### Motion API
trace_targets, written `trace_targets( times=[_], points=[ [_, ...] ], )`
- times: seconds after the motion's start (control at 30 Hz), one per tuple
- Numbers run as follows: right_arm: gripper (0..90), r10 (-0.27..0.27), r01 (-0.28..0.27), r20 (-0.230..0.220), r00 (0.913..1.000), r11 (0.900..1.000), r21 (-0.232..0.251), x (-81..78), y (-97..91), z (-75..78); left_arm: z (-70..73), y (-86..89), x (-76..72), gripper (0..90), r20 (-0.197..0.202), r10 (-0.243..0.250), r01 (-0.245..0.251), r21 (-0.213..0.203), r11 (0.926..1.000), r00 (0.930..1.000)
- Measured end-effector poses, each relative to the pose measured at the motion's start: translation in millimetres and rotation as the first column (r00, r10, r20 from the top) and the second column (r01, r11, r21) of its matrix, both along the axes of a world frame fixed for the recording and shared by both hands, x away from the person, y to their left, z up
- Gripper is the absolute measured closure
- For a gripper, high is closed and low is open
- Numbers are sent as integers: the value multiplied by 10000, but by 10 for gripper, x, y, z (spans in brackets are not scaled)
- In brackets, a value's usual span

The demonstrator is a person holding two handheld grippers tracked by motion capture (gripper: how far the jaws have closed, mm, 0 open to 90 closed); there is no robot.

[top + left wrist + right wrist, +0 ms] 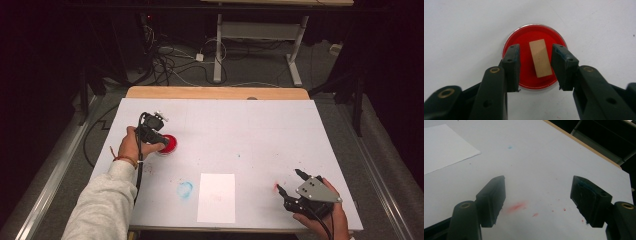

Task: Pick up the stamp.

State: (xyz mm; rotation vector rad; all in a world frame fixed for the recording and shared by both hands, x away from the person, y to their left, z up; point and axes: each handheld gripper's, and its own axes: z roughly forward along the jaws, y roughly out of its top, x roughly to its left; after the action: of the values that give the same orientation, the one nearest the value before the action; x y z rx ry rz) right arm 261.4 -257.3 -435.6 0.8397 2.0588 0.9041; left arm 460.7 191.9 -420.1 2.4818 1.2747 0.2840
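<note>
Left tongs (535,67) hung over red dish (524,75) at surface's (260,130) left, jaws apart, straddling tan block (540,58) untouched. Block's long axis ran along jaws, slightly tilted. Right tongs (537,202) open, empty, near right corner, well apart.

bright table, dark surroundings, soft close-up focus, slight grain
</note>
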Motion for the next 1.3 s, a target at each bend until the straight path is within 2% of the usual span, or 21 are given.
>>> trace_targets(
  times=[0.1, 0.17, 0.23, 0.33, 0.5, 0.67, 0.77, 0.87, 1.13, 1.17, 1.23, 1.3],
  points=[
    [290, -25, 25, -13, 10000, 10000, -13, 1, -3, -1, -38, -42, 36, 625, -281, 148, -142, 217, 9997, 9995],
    [290, -22, 22, -10, 10000, 10000, -21, 1, -3, -1, -51, -52, 41, 610, -287, 224, -215, 305, 9993, 9993],
    [290, -3, 3, 13, 10000, 10000, -25, -5, 3, 1, -64, -72, 45, 681, -320, 212, -201, 318, 9993, 9993],
    [290, 4, -4, 2, 10000, 10000, -28, -5, 4, 1, -66, -83, 49, 724, -300, 210, -195, 499, 9986, 9993],
    [290, 42, -42, -14, 10000, 10000, -52, -3, 6, -2, -68, -104, 48, 735, -300, 200, -182, 594, 9981, 9993],
    [289, 47, -47, 8, 10000, 10000, -81, -6, 4, -1, -73, -147, 53, 740, -342, -52, 87, 1013, 9948, 9994],
    [289, 83, -84, -6, 10000, 9999, -126, -7, 5, -2, -79, -145, 58, 740, -353, -92, 128, 1014, 9948, 9993],
    [289, 67, -67, -2, 10000, 9999, -113, -7, 7, -4, -88, -118, 63, 741, -360, -20, 48, 766, 9971, 9993],
    [287, 181, -178, 184, 9997, 9998, -133, -29, 23, 6, -73, -121, 40, 740, -234, -79, 98, 841, 9964, 9997],
    [287, 223, -221, 241, 9995, 9997, -105, -34, 22, 9, -62, -127, 31, 740, -203, -136, 155, 933, 9955, 9997],
    [287, 248, -245, 296, 9993, 9996, -102, -35, 23, 16, -26, -119, 5, 740, -17, -180, 181, 770, 9969, 9998],
    [287, 227, -224, 275, 9994, 9997, -125, -29, 28, 12, 28, -108, -24, 739, 123, -304, 293, 842, 9960, 9995]
  ],
)
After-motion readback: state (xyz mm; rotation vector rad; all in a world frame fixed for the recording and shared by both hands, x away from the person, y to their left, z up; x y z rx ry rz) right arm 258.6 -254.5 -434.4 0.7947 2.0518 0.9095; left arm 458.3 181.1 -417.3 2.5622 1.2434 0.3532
